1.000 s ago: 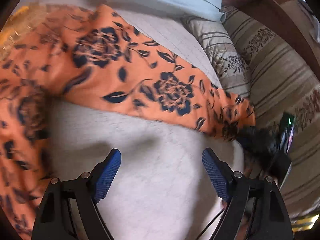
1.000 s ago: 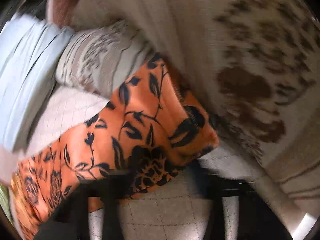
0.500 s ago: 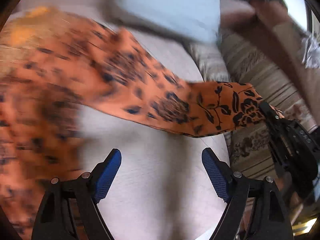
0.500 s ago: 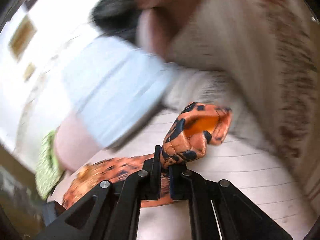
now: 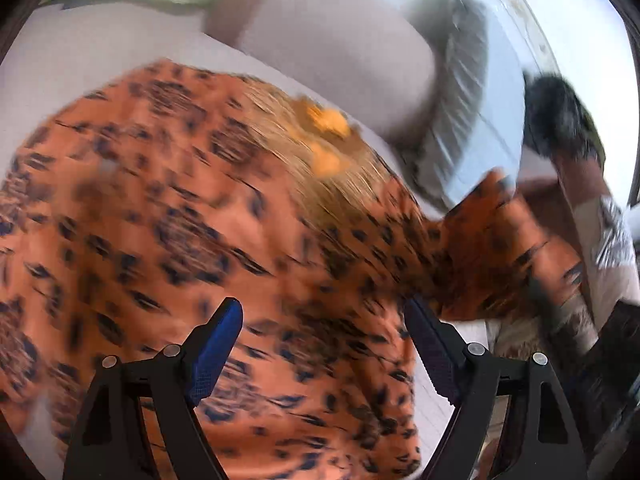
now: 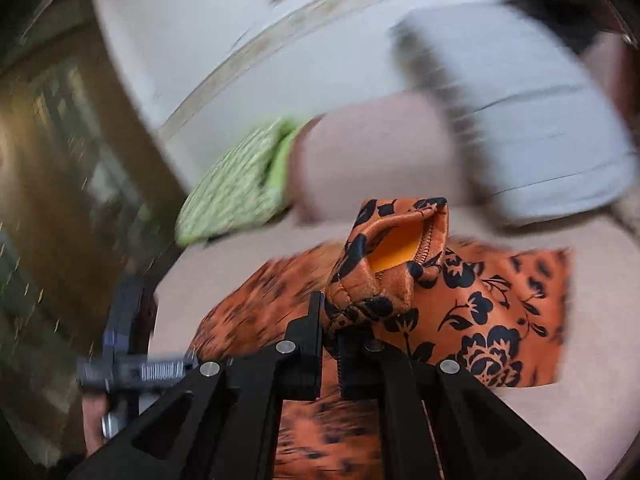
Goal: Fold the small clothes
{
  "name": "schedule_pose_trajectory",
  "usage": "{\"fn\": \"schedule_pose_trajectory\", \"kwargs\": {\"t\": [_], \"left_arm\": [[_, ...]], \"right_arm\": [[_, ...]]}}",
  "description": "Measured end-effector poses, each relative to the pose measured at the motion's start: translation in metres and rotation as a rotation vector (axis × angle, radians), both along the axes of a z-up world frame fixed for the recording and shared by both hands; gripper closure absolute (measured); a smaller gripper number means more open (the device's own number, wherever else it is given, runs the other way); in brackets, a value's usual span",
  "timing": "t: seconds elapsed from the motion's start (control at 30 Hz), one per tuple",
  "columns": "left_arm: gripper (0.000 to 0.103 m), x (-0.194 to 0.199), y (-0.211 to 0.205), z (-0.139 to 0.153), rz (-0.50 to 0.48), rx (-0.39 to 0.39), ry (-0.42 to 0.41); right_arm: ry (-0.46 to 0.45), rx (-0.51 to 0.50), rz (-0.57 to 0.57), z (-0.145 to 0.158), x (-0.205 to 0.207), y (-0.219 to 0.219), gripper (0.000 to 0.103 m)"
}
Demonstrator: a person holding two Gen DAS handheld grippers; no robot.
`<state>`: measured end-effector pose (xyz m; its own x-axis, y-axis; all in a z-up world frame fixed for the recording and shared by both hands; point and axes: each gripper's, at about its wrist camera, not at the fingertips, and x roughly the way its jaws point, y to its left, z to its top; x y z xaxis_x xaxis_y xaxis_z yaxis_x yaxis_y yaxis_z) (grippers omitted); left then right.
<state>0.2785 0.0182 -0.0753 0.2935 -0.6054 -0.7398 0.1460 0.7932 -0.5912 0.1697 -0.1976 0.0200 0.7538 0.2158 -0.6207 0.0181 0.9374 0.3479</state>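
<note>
Your right gripper (image 6: 330, 330) is pinching a hem of the orange, black-flowered satin garment (image 6: 472, 312) — your left gripper (image 5: 324, 344) is hanging wide apart, empty, above it.

**Bedding and background around the work surface**

A pale bedsheet (image 6: 592, 420) fills the lower right. At centre left lies a green patterned cloth (image 6: 236, 188), beside a pinkish pillow (image 6: 372, 152). A light blue pillow (image 6: 532, 128) sits upper right; a blurred white wall (image 6: 224, 40) is above.

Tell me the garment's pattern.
Orange with dark navy flowers and leaves; the garment shows sharpest in the right wrist view.
</note>
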Motion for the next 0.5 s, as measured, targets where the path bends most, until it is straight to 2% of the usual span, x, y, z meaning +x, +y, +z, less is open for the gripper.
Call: {"fn": "schedule_pose_trajectory", "kwargs": {"t": [0.13,0.27,0.3,0.37,0.4,0.43,0.5], "left_arm": [[0.02,0.011,0.055,-0.007,0.073,-0.101,0.056],[0.02,0.017,0.087,-0.017,0.075,-0.068,0.071],[0.02,0.018,0.091,-0.018,0.069,-0.055,0.075],[0.021,0.021,0.09,-0.027,0.053,-0.023,0.117],[0.021,0.023,0.087,-0.03,0.041,-0.023,0.144],[0.021,0.024,0.083,-0.039,0.036,-0.034,0.177],[0.021,0.023,0.073,-0.04,0.024,-0.053,0.21]], "right_arm": [[0.111,-0.021,0.144,-0.053,0.025,0.077,0.098],[0.213,-0.043,0.217,-0.109,0.033,0.131,0.093],[0.222,-0.063,0.222,-0.117,0.031,0.142,0.089],[0.263,-0.071,0.227,-0.131,0.025,0.152,0.076],[0.282,-0.075,0.23,-0.135,0.024,0.155,0.065],[0.304,-0.08,0.24,-0.136,0.021,0.154,0.059],[0.325,-0.112,0.23,-0.13,0.009,0.153,0.051]]}}
